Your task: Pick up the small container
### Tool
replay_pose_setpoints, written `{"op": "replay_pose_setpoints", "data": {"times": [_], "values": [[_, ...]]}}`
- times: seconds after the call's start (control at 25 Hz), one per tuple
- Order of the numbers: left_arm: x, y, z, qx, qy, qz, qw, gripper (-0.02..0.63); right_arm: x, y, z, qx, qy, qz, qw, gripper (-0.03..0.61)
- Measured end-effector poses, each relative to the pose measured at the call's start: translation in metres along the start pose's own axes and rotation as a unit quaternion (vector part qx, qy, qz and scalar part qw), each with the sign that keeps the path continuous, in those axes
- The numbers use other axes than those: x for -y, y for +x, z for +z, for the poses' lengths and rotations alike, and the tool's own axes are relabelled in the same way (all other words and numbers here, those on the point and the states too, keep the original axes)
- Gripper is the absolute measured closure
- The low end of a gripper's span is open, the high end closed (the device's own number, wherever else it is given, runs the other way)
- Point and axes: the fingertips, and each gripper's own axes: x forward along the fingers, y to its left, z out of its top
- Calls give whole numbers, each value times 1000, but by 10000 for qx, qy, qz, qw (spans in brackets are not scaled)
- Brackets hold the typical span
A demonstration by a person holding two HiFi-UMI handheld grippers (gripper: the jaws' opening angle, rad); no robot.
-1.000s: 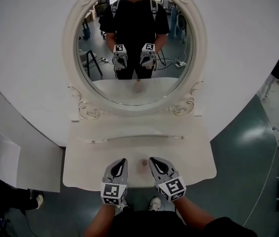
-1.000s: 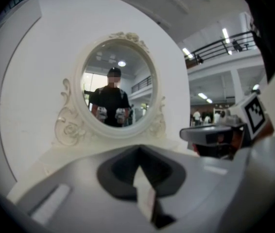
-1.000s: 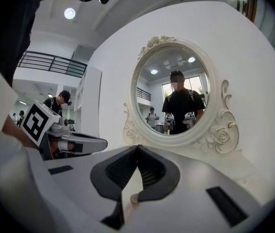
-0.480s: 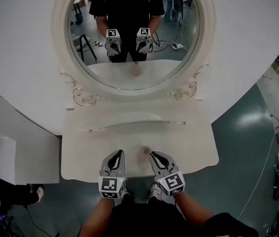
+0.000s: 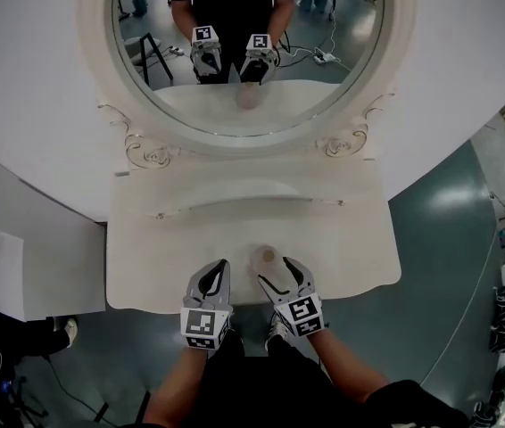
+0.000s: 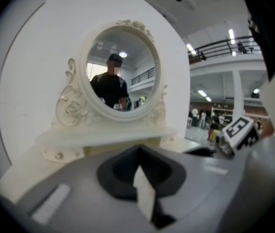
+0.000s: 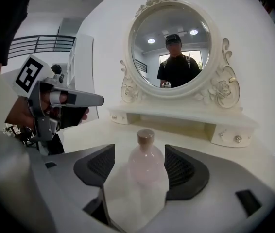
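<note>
pink small container (image 7: 146,161) upright on cream dressing table (image 5: 163,257)

mirror (image 5: 324,78) top cropped, small container (image 7: 146,154) base hidden

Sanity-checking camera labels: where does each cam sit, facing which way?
Head view: on the person's head, looking down at dressing table, mirror, small container; forearms, left gripper, right gripper show.
Left gripper view: rides the left gripper, along its shut jaws toward the mirror; right gripper at right.
Right gripper view: rides the right gripper, jaws opening around the small container, facing the mirror; left gripper at left.
Shared: all see the mirror.
</note>
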Motion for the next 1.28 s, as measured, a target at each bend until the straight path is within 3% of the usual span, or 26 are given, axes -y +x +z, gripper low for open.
{"op": "replay_pose_setpoints", "data": {"times": [0.4, 0.76, 1.28], "values": [[-14, -9, -12, -157, -68, 114, 9998, 607, 8, 55, -33, -805, 227, -165, 9964, 215], [-20, -17, -17, -216, -124, 168, 9995, 607, 18, 79, -46, -1314, 36, -376, 9906, 212], [-25, -24, -18, -192, -157, 208, 9995, 607, 20, 81, -50, -1414, 110, -365, 9892, 212]]}}
